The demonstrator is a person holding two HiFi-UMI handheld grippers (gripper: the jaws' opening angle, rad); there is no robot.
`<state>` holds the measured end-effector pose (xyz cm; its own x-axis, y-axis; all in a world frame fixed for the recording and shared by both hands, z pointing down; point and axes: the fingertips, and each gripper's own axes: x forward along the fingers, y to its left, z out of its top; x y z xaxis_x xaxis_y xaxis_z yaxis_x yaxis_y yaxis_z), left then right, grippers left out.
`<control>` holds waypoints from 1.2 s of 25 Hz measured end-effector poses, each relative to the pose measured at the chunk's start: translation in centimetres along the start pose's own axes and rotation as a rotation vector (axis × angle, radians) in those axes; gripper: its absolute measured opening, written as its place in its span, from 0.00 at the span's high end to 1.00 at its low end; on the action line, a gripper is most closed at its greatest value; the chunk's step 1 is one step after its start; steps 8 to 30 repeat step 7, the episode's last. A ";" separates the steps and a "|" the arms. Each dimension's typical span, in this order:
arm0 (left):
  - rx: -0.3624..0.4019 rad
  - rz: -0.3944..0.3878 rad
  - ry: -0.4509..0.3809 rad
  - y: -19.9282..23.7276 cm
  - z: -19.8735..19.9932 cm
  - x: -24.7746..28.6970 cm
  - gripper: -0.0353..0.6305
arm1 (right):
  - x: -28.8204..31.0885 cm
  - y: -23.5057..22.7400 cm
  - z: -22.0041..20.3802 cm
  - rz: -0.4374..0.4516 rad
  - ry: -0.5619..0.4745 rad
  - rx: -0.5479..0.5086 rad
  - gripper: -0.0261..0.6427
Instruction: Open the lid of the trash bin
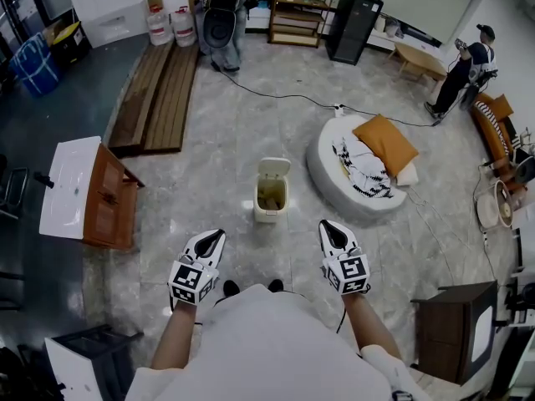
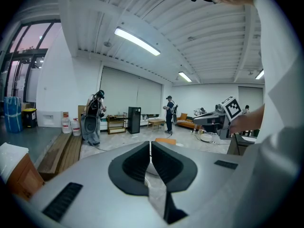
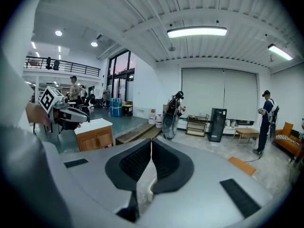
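Note:
A small cream trash bin (image 1: 271, 197) stands on the marble floor ahead of me, its lid (image 1: 274, 169) tipped up at the far side and the inside showing. Both grippers hang close to my body, well short of the bin. My left gripper (image 1: 216, 235) is shut and empty, down-left of the bin. My right gripper (image 1: 328, 225) is also shut and empty, down-right of it. In the left gripper view the jaws (image 2: 150, 144) meet, and the right gripper view shows its jaws (image 3: 151, 143) meeting too. A pale bit of the bin (image 3: 151, 187) shows below them.
A round white bed with an orange cushion (image 1: 383, 143) lies right of the bin. A wooden cabinet with a white top (image 1: 90, 195) stands at the left and long planks (image 1: 163, 90) lie beyond it. A cable (image 1: 284, 97) crosses the floor. People stand at the back (image 1: 224, 15) and far right (image 1: 462, 72).

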<state>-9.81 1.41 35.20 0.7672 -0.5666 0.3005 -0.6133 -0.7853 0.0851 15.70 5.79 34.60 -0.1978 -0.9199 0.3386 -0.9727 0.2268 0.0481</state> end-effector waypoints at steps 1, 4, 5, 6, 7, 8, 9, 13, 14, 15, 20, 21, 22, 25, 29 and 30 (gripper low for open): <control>0.001 0.000 0.000 0.0 0.0 0.0 0.92 | 0.0 0.0 0.1 0.000 -0.001 -0.001 0.91; 0.002 0.000 -0.001 0.1 0.1 0.0 0.92 | 0.0 0.0 0.1 -0.001 -0.002 -0.001 0.91; 0.001 0.000 -0.002 0.2 0.1 0.0 0.92 | 0.0 0.1 0.1 -0.001 -0.002 0.000 0.91; 0.000 0.000 -0.002 0.3 0.1 0.0 0.92 | 0.0 0.2 0.1 -0.001 -0.001 0.000 0.91; -0.001 0.001 -0.003 0.3 0.1 0.0 0.92 | 0.0 0.2 0.1 -0.002 -0.001 0.000 0.91; -0.001 0.001 -0.003 0.3 0.1 0.0 0.92 | 0.0 0.2 0.1 -0.002 -0.001 0.000 0.91; -0.001 0.001 -0.003 0.3 0.1 0.0 0.92 | 0.0 0.2 0.1 -0.002 -0.001 0.000 0.91; -0.001 0.001 -0.003 0.3 0.1 0.0 0.92 | 0.0 0.2 0.1 -0.002 -0.001 0.000 0.91; -0.001 0.001 -0.003 0.3 0.1 0.0 0.92 | 0.0 0.2 0.1 -0.002 -0.001 0.000 0.91; -0.001 0.001 -0.003 0.3 0.1 0.0 0.92 | 0.0 0.2 0.1 -0.002 -0.001 0.000 0.91; -0.001 0.001 -0.003 0.3 0.1 0.0 0.92 | 0.0 0.2 0.1 -0.002 -0.001 0.000 0.91; -0.001 0.001 -0.003 0.3 0.1 0.0 0.92 | 0.0 0.2 0.1 -0.002 -0.001 0.000 0.91; -0.001 0.001 -0.003 0.3 0.1 0.0 0.92 | 0.0 0.2 0.1 -0.002 -0.001 0.000 0.91; -0.001 0.001 -0.003 0.3 0.1 0.0 0.92 | 0.0 0.2 0.1 -0.002 -0.001 0.000 0.91; -0.001 0.001 -0.003 0.3 0.1 0.0 0.92 | 0.0 0.2 0.1 -0.002 -0.001 0.000 0.91; -0.001 0.001 -0.003 0.3 0.1 0.0 0.92 | 0.0 0.2 0.1 -0.002 -0.001 0.000 0.91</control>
